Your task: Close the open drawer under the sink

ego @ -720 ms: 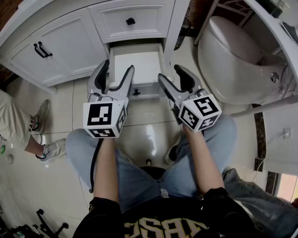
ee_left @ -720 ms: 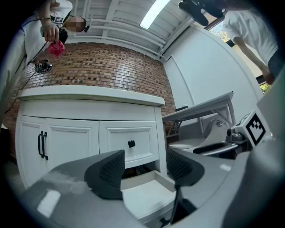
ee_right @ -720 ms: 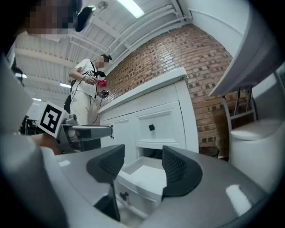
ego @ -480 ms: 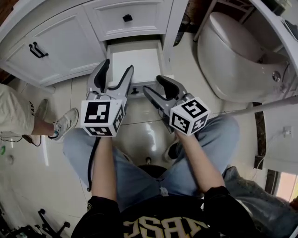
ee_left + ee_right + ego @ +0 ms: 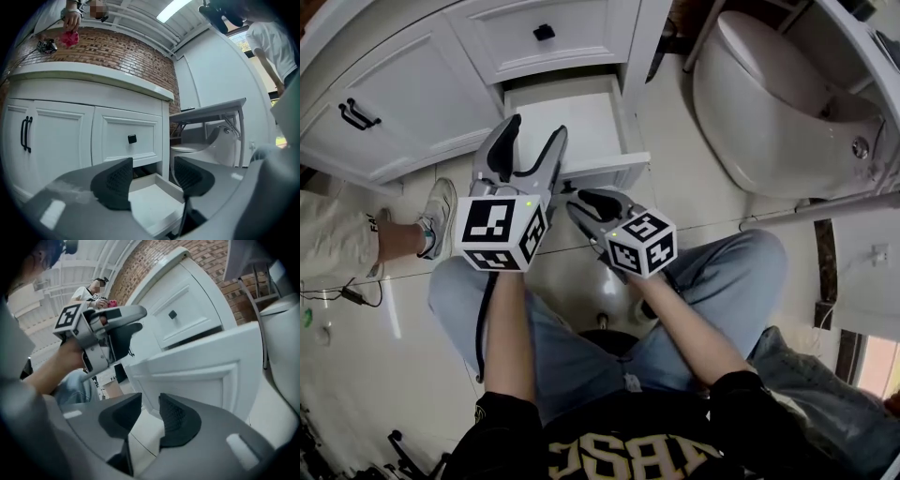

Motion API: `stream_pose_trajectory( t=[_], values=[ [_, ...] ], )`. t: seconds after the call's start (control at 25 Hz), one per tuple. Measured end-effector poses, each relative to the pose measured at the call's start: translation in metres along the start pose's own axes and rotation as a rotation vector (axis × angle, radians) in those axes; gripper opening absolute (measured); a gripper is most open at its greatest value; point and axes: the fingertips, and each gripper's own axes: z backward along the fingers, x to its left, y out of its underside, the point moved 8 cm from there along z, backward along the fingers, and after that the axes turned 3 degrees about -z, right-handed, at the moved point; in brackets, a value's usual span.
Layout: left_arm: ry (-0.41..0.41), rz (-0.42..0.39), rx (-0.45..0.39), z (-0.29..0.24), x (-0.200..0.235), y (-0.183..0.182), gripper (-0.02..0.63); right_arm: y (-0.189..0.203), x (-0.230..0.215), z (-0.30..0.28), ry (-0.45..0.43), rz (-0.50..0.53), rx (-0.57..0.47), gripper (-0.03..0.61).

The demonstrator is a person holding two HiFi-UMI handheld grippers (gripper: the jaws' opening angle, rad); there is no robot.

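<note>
The white drawer (image 5: pixel 567 122) under the sink stands pulled out of the vanity, and its inside looks empty. In the right gripper view its panelled front (image 5: pixel 201 376) fills the middle. My left gripper (image 5: pixel 532 133) hangs open over the drawer's left front corner, jaws wide, nothing between them (image 5: pixel 152 180). My right gripper (image 5: pixel 581 202) sits low in front of the drawer front and points left along it. Its jaws stand a narrow gap apart with nothing in them (image 5: pixel 149 411). The grippers hide the drawer's own knob.
Above the open drawer is a shut drawer with a black knob (image 5: pixel 544 32). Cabinet doors with black handles (image 5: pixel 356 114) lie to the left. A white toilet (image 5: pixel 769 103) stands close on the right. Another person's shoe (image 5: pixel 436 220) rests on the tiled floor at left.
My right gripper has swung left from the drawer's right front corner to a spot low in front of the drawer front, with its jaws closer together. The left gripper has hardly moved.
</note>
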Motion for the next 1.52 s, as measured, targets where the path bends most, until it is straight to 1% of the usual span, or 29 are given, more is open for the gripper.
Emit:
stream_pose_trajectory(
  t=[0.12,0.28,0.36,0.4,0.68,0.76,0.92,1.08,1.24,1.44,1.52],
  values=[
    [0.000,0.002,0.003,-0.005,0.003,0.002,0.279,0.011,-0.010,-0.009,0.040,-0.037,0.007,0.103],
    [-0.009,0.026,-0.001,-0.009,0.012,0.002,0.279,0.012,-0.021,-0.019,0.095,-0.078,0.006,0.076],
    [-0.014,0.033,-0.007,-0.008,0.015,0.001,0.278,0.010,-0.026,-0.020,0.123,-0.078,0.016,0.023],
    [-0.016,0.038,-0.008,-0.008,0.016,0.001,0.278,0.009,-0.027,-0.021,0.132,-0.075,0.020,0.012],
    [-0.039,0.060,-0.011,-0.005,0.025,-0.002,0.278,-0.004,-0.037,-0.035,0.188,-0.037,0.014,0.012],
    [-0.045,0.064,-0.007,-0.002,0.027,-0.001,0.278,-0.008,-0.040,-0.040,0.204,-0.014,0.017,0.012],
    [-0.056,0.061,0.011,0.005,0.031,0.004,0.272,-0.017,-0.047,-0.052,0.246,0.080,0.040,0.012],
    [-0.076,0.058,0.023,0.014,0.038,0.006,0.272,-0.030,-0.059,-0.064,0.262,0.105,0.070,0.012],
    [-0.091,0.059,0.025,0.021,0.044,0.007,0.268,-0.047,-0.067,-0.079,0.300,0.174,0.124,0.012],
    [-0.122,0.057,0.031,0.029,0.047,0.008,0.268,-0.060,-0.071,-0.092,0.362,0.294,0.232,0.012],
    [-0.127,0.062,0.033,0.029,0.051,0.007,0.268,-0.065,-0.074,-0.097,0.360,0.310,0.234,0.012]
  ],
)
